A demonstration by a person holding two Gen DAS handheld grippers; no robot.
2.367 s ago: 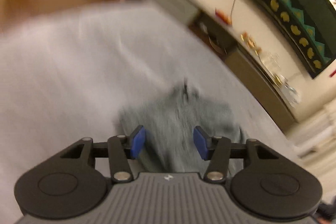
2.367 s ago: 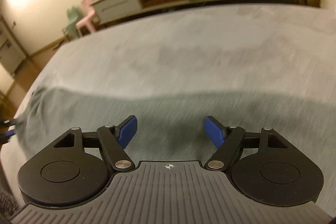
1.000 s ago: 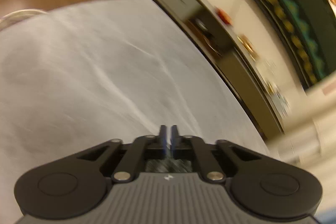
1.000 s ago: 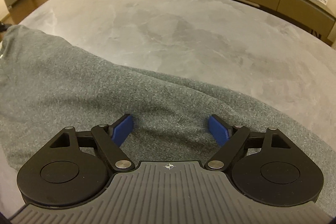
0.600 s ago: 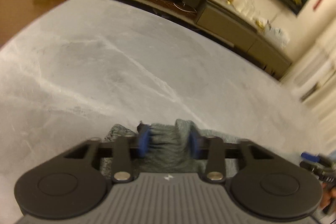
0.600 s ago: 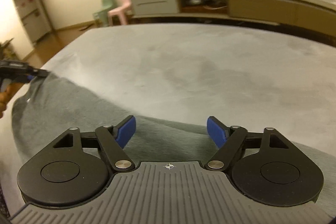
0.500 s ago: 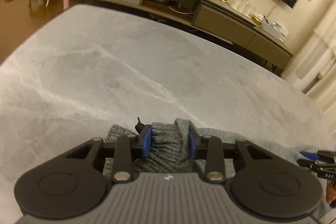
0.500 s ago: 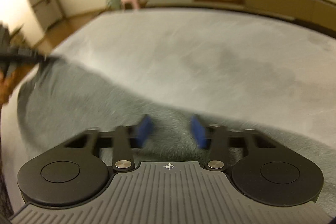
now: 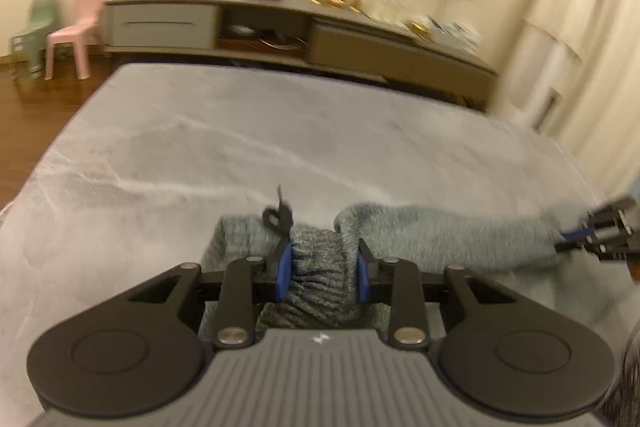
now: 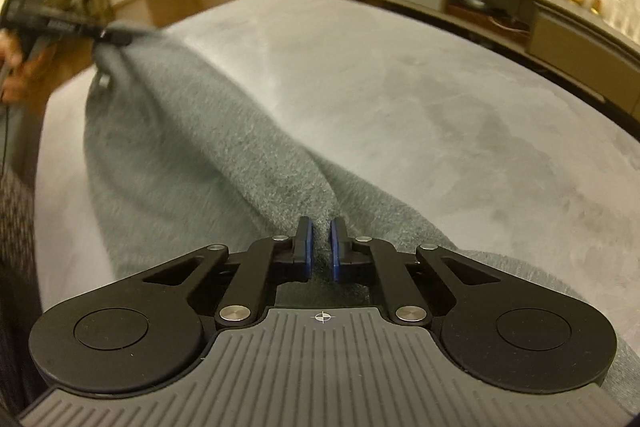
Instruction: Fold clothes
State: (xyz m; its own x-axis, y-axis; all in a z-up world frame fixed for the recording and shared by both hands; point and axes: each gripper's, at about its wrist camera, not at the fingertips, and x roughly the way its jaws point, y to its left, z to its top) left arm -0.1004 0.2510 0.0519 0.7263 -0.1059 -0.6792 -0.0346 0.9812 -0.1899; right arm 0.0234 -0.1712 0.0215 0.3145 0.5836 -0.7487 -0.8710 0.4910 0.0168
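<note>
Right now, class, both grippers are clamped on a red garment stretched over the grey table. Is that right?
Not quite: the garment is grey, not red, as the right wrist view shows. The left gripper and right gripper are both clamped on it over the grey table.

Grey knit garment (image 10: 224,163), matt marbled tabletop (image 10: 440,99).

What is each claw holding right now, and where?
Both grip the grey garment: left claw on its bunched ribbed end, right claw pinching a fold further along.
</note>
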